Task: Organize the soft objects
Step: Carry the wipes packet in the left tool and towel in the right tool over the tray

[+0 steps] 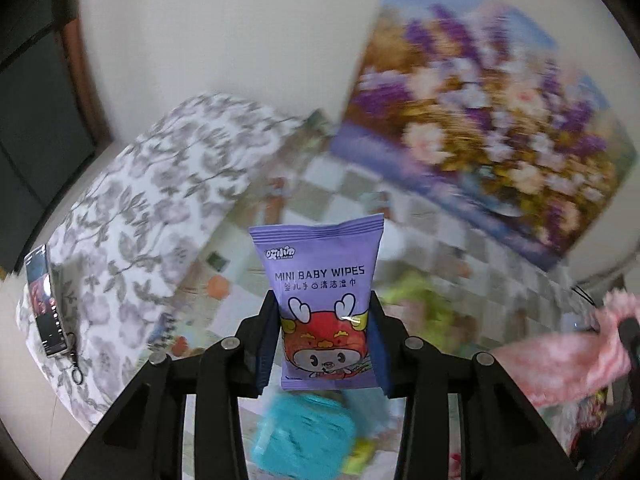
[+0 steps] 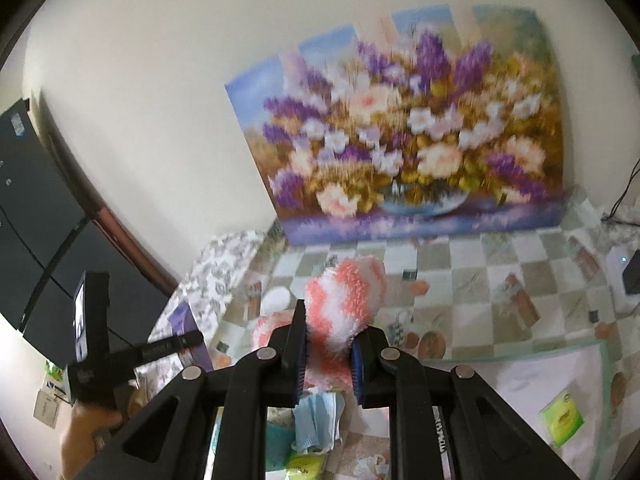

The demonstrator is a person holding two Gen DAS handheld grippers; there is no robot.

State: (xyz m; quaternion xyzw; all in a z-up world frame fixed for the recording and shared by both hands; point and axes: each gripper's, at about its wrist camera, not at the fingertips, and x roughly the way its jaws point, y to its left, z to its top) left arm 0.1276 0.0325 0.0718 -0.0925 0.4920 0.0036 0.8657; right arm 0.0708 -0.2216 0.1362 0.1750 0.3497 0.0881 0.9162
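My left gripper (image 1: pixel 322 308) is shut on a purple pack of mini baby wipes (image 1: pixel 320 280) and holds it upright above the table. My right gripper (image 2: pixel 330 328) is shut on a fluffy pink-and-white cloth (image 2: pixel 346 300), held up above the checked tablecloth (image 2: pixel 480 280). The same pink cloth shows at the right edge of the left wrist view (image 1: pixel 560 360). The left gripper with the purple pack shows at the left of the right wrist view (image 2: pixel 176 344). Below the grippers lie a teal pack (image 1: pixel 304 436), a light blue face mask (image 2: pixel 318 420) and a yellow-green pack (image 2: pixel 304 468).
A flower painting (image 2: pixel 408 140) leans against the wall at the table's back. A grey floral cushion (image 1: pixel 140 220) lies left, with a phone (image 1: pixel 44 300) on it. A green tissue pack (image 2: pixel 562 416) lies right, near the glass edge. A black box (image 2: pixel 634 276) sits far right.
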